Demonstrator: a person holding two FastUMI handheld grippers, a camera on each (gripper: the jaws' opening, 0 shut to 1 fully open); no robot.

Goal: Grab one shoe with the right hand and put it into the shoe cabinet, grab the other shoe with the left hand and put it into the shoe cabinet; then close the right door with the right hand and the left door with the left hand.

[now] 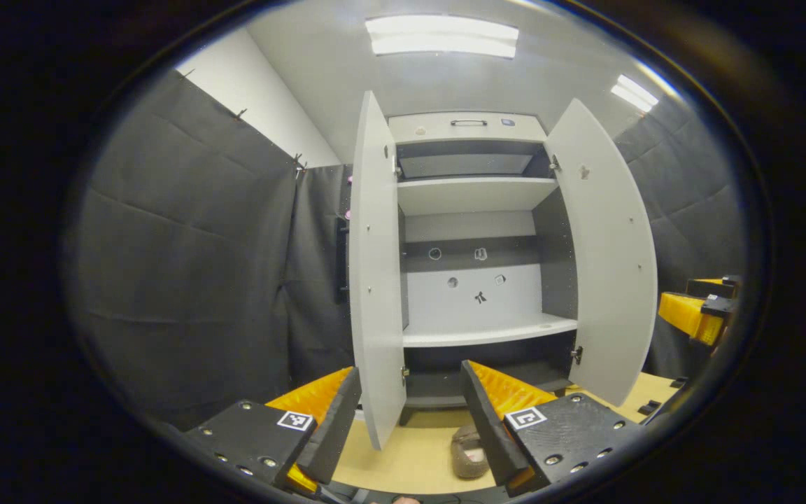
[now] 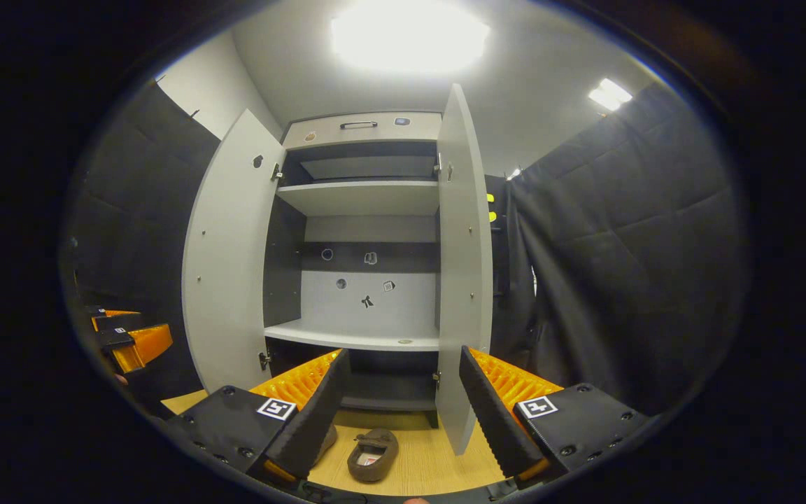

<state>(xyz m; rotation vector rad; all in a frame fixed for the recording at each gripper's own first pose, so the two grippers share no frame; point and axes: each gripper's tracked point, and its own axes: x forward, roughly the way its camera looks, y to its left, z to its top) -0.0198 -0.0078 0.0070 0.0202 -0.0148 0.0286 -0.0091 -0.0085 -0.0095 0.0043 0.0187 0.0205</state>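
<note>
A grey shoe cabinet (image 1: 473, 196) (image 2: 368, 196) stands ahead with both doors swung wide. Its left door (image 1: 375, 280) (image 2: 224, 266) and right door (image 1: 606, 259) (image 2: 464, 273) stick out toward me. Two brown shoes lie on the wooden floor in front of it: one shoe (image 2: 373, 455) sits between my right gripper's fingers' lines, the other shoe (image 2: 326, 441) peeks from behind the left finger. In the left gripper view a shoe (image 1: 468, 453) lies low by the right finger. My left gripper (image 1: 410, 413) is open and holds nothing. My right gripper (image 2: 403, 413) is open too.
Black quilted cloth walls close in on both sides. The cabinet's lower shelf (image 1: 490, 332) (image 2: 354, 336) and upper shelf (image 1: 473, 192) are bare. The other gripper shows at the edge of each view: the right one (image 1: 700, 311), the left one (image 2: 126, 336).
</note>
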